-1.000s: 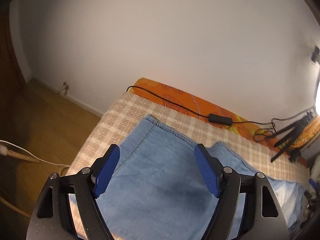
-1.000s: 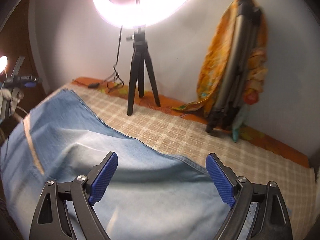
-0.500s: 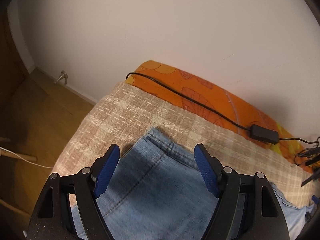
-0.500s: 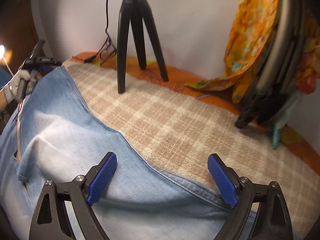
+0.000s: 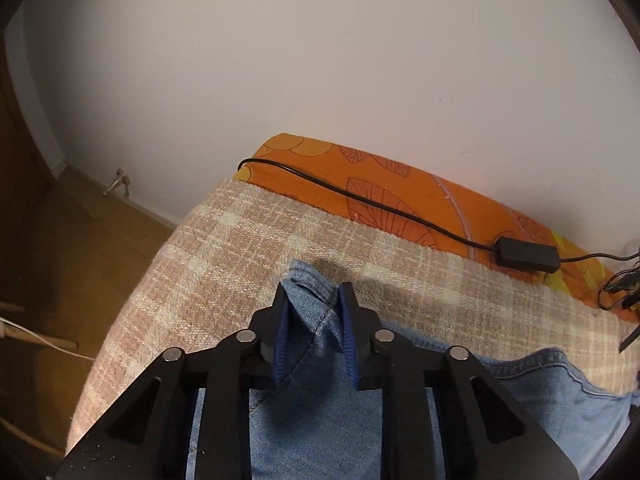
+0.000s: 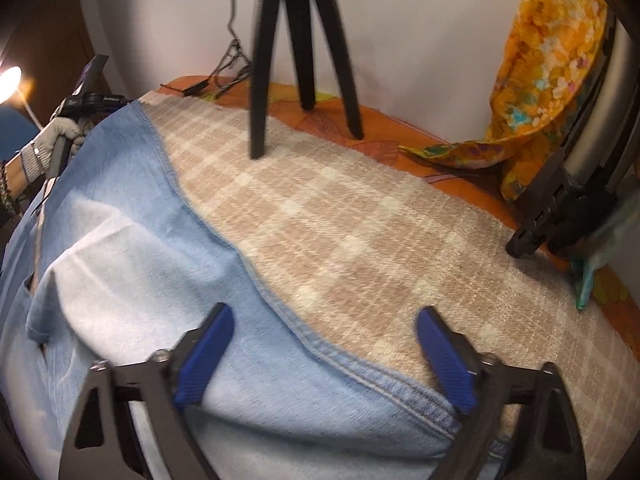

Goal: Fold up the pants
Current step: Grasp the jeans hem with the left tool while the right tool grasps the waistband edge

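Checked blanket (image 5: 224,264) over the bed fills my left view, and my left gripper (image 5: 313,330) has its jaws closing, pinching a bunched hem of the blue pants (image 5: 320,420). Over on the right view, my right gripper (image 6: 324,356) hangs above the pants' seamed edge, jaws wide but narrowing, not gripping anything, tripod (image 6: 302,40) beyond.
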### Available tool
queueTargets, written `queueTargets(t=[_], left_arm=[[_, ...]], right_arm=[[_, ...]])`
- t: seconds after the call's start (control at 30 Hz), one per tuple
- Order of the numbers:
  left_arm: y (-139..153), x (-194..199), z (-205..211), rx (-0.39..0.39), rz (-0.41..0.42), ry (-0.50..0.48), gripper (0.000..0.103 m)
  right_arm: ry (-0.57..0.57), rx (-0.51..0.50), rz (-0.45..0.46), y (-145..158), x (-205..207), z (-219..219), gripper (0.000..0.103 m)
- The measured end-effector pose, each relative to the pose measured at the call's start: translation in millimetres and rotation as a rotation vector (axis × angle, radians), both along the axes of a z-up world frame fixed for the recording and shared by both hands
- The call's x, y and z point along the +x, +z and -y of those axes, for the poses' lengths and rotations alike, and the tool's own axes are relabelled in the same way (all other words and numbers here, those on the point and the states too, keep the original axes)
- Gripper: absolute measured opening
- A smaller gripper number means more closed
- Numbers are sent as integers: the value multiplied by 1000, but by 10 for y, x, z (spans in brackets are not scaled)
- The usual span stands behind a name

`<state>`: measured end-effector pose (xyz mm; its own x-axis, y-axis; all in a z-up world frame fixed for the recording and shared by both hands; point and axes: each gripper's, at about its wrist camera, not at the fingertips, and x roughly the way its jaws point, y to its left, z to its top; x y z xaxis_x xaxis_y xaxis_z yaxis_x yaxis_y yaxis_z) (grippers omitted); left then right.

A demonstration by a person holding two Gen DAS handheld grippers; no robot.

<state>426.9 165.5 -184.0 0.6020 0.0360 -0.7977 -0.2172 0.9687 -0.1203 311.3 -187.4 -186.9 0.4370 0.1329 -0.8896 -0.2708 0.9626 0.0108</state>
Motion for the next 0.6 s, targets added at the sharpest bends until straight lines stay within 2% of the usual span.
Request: queueTargets(t=[0.03, 0.07, 0.13, 0.17, 0.3, 0.5, 0.6], left_arm=[[15, -19, -22, -16, 13, 4, 18], [26, -35, -72, -29, 29, 11, 16], [116, -98, -106, -37, 62, 16, 15], [154, -116, -113, -35, 75, 17, 14], [396, -248, -169, -41, 129, 28, 12], [694, -468, -228, -33, 189, 10, 12], [800, -594, -274, -60, 209, 10, 12]], right_arm=[[10, -5, 1, 15, -22, -26, 64], [20, -1, -2, 32, -35, -40, 40], [25, 26, -17, 74, -68, -57, 18], [25, 30, -24, 87, -87, -72, 13], [46, -53, -6, 132, -174, -212, 6], [14, -54, 77, 412, -293, -193, 4], [5, -61, 116, 578, -385, -221, 4]])
